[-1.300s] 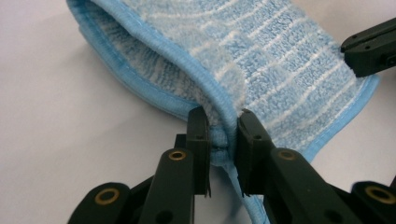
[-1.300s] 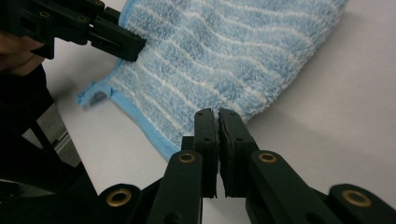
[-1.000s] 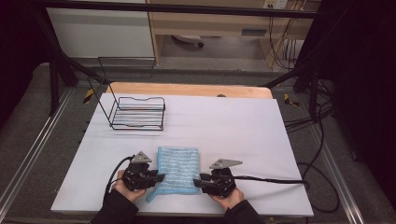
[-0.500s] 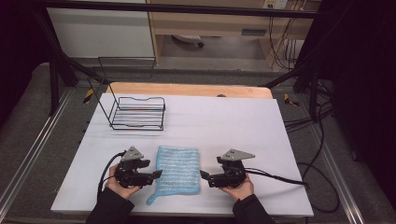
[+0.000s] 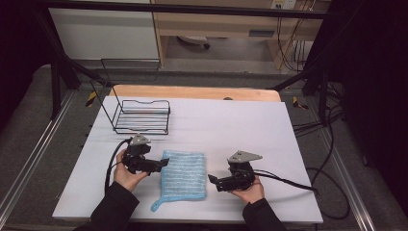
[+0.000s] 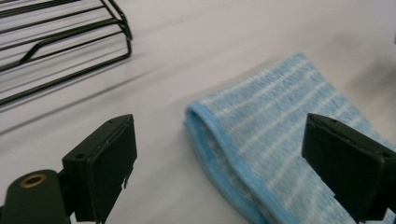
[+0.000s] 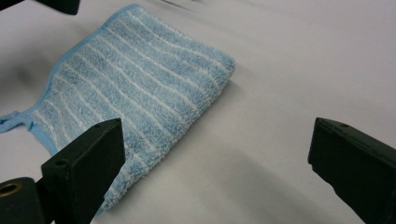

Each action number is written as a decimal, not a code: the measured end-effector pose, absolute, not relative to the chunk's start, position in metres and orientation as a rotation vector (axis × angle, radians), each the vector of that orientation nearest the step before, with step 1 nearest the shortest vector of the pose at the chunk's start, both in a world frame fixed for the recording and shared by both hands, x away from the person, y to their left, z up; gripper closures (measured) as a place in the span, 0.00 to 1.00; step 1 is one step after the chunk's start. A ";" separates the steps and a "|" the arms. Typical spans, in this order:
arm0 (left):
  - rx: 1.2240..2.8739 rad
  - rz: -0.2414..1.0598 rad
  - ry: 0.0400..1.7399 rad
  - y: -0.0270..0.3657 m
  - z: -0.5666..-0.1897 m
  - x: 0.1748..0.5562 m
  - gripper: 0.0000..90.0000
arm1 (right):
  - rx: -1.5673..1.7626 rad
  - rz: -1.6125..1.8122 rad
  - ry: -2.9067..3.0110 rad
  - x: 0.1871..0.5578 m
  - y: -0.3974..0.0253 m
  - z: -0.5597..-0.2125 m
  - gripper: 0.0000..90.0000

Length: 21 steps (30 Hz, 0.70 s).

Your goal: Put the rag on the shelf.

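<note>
While lying flat mid-frame, blue towel (image 5: pixel 183 179) between both wide-apart tools, left tool (image 5: pixel 162 164) nearer, long side running bottom to top.

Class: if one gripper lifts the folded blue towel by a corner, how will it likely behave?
The blue towel is soft terry, so it would probably droop and unfold. Its fuzzy pile should grip well, not slip. Folded flat on the table, it won't roll.
</note>
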<state>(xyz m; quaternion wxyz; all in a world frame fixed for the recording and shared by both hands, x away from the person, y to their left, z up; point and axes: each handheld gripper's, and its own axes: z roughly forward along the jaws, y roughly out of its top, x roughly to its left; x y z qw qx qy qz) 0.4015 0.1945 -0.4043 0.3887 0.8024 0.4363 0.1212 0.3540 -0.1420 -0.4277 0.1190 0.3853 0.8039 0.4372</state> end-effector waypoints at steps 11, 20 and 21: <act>2.061 0.247 1.222 0.188 -0.427 0.430 0.39 | 1.149 1.252 2.363 0.355 -0.141 -0.430 0.05; 2.061 0.163 1.244 0.187 -0.440 0.432 0.60 | 1.149 1.245 2.374 0.356 -0.139 -0.432 0.05; 2.065 0.156 1.244 0.186 -0.441 0.431 0.64 | 1.150 1.245 2.383 0.356 -0.139 -0.432 0.06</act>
